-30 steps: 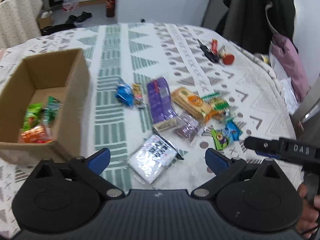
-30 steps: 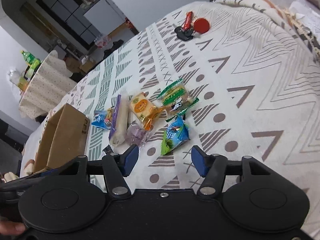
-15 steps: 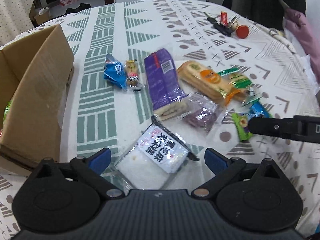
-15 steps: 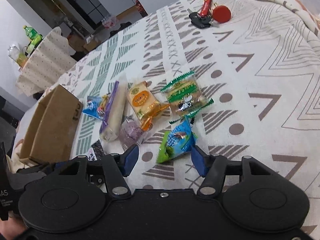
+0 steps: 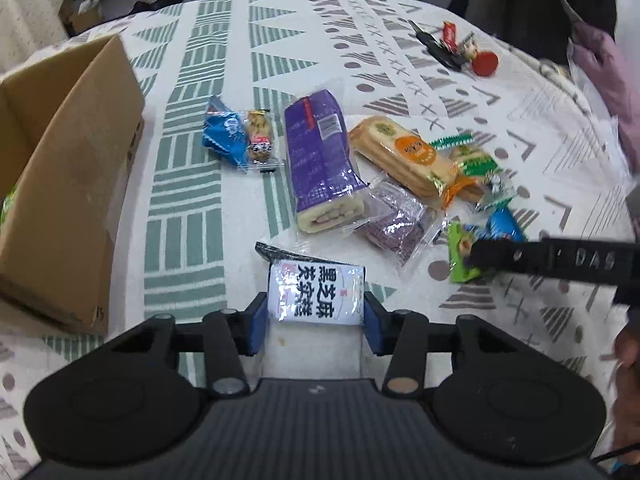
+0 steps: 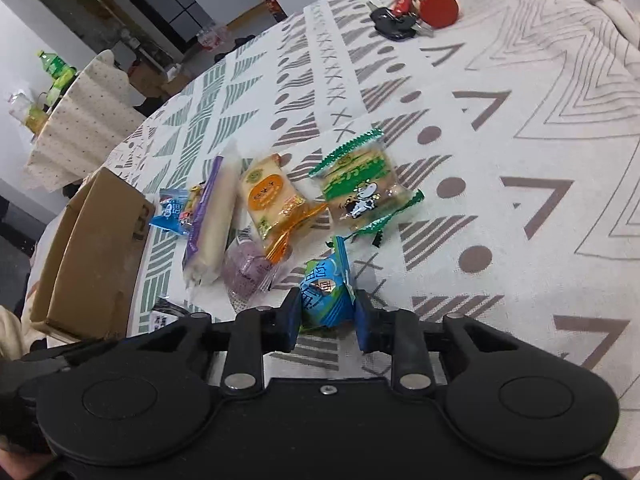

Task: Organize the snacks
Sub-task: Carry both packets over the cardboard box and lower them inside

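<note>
I get even, soft indoor light in both views — bright enough, with only faint shadows under the snacks. The white sesame packet (image 5: 316, 294) throws glare off its film, and the clear wrapper of the purple snack (image 5: 394, 222) glints too. Fisheye bending curves the counter (image 5: 224, 80) hard toward the frame edges. On the left wrist view the right side smears with motion blur around the black bar (image 5: 560, 258) — its lettering stays readable. The right wrist view is sharp at centre, softer in the dim background room.
</note>
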Available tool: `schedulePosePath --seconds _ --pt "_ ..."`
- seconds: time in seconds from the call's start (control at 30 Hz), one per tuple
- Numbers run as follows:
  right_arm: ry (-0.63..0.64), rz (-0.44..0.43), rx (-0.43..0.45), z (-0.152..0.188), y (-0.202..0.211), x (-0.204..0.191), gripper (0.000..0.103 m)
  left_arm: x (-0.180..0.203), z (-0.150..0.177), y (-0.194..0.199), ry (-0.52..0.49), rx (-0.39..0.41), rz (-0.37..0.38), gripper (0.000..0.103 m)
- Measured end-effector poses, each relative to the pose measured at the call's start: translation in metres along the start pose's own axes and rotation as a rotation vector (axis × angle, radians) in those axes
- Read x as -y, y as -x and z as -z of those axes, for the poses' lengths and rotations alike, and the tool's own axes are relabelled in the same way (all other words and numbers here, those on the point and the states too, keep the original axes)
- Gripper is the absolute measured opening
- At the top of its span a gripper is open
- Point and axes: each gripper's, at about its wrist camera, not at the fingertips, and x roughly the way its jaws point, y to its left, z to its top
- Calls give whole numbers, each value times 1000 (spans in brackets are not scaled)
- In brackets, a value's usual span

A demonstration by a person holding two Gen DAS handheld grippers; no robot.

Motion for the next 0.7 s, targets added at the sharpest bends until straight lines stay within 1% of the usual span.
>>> schedulePosePath --seconds 0.17,0.47,0.7 --pt "2 -27 21 2 10 -6 24 0 4 15 34 25 5 46" --pt "37 -80 72 8 32 -37 24 -15 14 51 98 77 44 45" --pt "95 -84 129 10 43 -77 24 -33 11 84 114 142 76 45"
